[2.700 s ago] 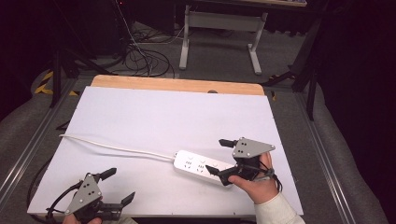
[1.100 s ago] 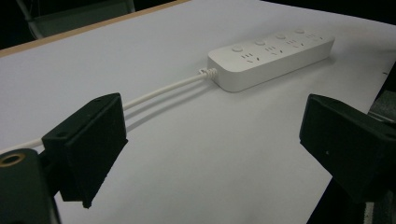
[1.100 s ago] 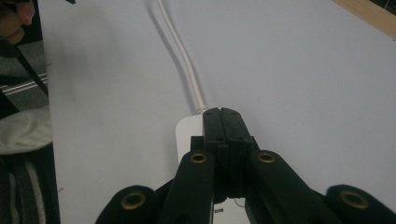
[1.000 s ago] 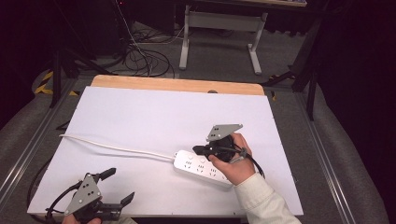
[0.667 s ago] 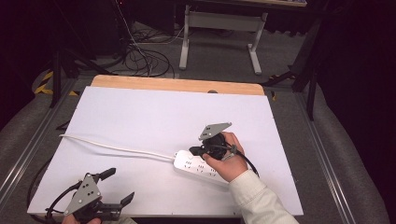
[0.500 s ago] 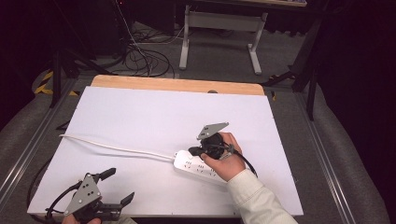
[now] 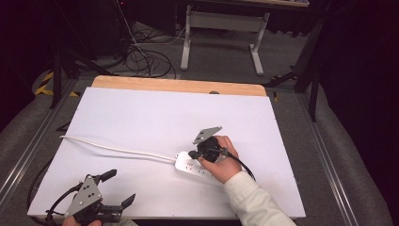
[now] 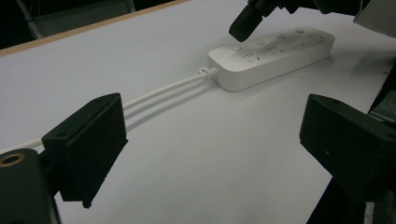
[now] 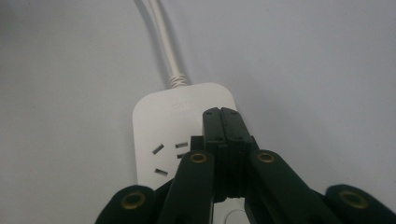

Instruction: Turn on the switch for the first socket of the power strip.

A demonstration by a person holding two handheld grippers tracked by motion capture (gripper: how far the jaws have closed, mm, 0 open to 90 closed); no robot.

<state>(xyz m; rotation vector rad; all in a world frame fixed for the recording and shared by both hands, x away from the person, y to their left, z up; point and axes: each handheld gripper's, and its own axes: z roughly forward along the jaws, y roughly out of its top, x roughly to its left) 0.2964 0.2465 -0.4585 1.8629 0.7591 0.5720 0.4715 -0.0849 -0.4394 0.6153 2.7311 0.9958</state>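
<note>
White board covers the table [image 7: 141, 113], with a strip of bare wood along its far edge, and beyond it lie a dark floor, loose cables and the legs of a grey stand. Toward the near right part of the board lies a white power strip [image 7: 194, 167], flat, its sockets facing up. Its white cord [image 7: 113, 148] leaves the strip's left end and runs leftward across the board to the table's left edge.

Over the cord end of the strip sits the right gripper [image 7: 192, 154], held in the person's right hand [image 7: 221, 162], a pale sleeve behind it. Its jaws are pressed together with nothing between them, and their tips are over the strip's top face just beside a socket; whether they touch it cannot be told.

Well to the left of the strip, at the table's near edge, the left gripper [image 7: 115, 188] has its jaws spread wide and grips nothing; they point toward the strip across bare board
</note>
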